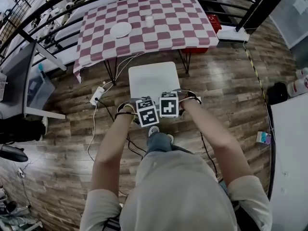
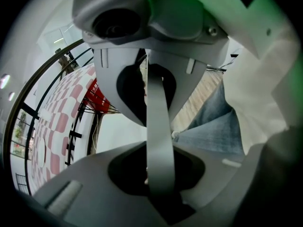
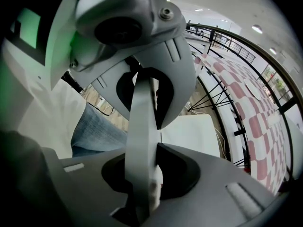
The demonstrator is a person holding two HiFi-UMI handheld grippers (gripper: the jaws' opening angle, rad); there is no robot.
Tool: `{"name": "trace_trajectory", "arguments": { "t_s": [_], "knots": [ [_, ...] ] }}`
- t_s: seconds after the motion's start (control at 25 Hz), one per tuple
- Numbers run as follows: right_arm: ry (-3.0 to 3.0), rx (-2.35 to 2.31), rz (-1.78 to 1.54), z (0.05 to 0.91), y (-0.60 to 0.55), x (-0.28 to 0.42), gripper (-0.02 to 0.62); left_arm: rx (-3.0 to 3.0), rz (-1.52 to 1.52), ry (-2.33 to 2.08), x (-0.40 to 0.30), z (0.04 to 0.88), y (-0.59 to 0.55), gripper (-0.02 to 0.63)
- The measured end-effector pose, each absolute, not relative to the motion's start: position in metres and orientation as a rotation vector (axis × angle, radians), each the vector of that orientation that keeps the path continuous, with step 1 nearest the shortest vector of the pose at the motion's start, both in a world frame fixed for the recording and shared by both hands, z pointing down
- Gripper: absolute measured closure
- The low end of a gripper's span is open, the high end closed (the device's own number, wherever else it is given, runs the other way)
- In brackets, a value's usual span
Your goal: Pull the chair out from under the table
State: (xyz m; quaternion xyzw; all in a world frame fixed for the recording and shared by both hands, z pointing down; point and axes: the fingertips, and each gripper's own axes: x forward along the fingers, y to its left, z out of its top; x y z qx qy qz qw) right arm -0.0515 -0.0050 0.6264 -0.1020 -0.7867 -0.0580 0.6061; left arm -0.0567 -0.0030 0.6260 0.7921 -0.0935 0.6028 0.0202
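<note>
**White chair held at its back, mostly drawn clear of the table**

White plastic is what is clamped in both tools. In the head view the left gripper (image 1: 147, 111) and the right gripper (image 1: 169, 104) are set side by side on the near edge of the chair (image 1: 154, 78), at the top of its back. In the left gripper view the chair back (image 2: 158, 126) is seen edge-on as a thin pale strip running between the jaws, which are closed against it. The same strip (image 3: 142, 136) is pinched between the jaws in the right gripper view, with the seat (image 3: 189, 134) visible beyond it.

The chair stands on the wooden floor in front of the checked table (image 1: 163, 32). Its seat is almost wholly exposed, and only its far edge lies close to the hem of the cloth.

The pulling step is judged to be in hand and well advanced. A further level draw toward the person appears to be called for, with both grips kept firm and moved together so that the chair is not skewed. Room behind is limited by the person's shoe (image 1: 154, 130), so a step back may be needed. The power strip (image 1: 97, 95) and its cables, lying on the floor near the chair's left side, should be kept clear of the legs.
</note>
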Motion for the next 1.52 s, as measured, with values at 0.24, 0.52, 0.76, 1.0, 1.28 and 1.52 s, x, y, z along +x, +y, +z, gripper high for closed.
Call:
{"name": "trace_trajectory", "arguments": {
  "t_s": [0.24,0.52,0.76,1.0,1.28,1.52],
  "knots": [
    [-1.816,-0.236,-0.131,0.626,0.003,-0.050,0.520,2.456,1.867,-0.287,-0.055,0.626,0.005,0.527],
    [-1.820,-0.231,-0.110,0.626,0.018,-0.048,0.520,2.461,1.868,-0.270,-0.054,0.626,0.020,0.526],
    [-1.822,-0.233,-0.098,0.626,0.036,-0.047,0.520,2.463,1.868,-0.253,-0.052,0.627,0.038,0.526],
    [-1.810,-0.238,-0.094,0.628,0.060,-0.045,0.518,2.459,1.878,-0.231,-0.050,0.628,0.061,0.526],
    [-1.807,-0.231,-0.086,0.626,0.083,-0.043,0.518,2.470,1.874,-0.225,-0.050,0.626,0.085,0.526],
    [-1.806,-0.228,-0.091,0.626,0.100,-0.041,0.518,2.474,1.879,-0.228,-0.047,0.626,0.102,0.527]
  ]
}}
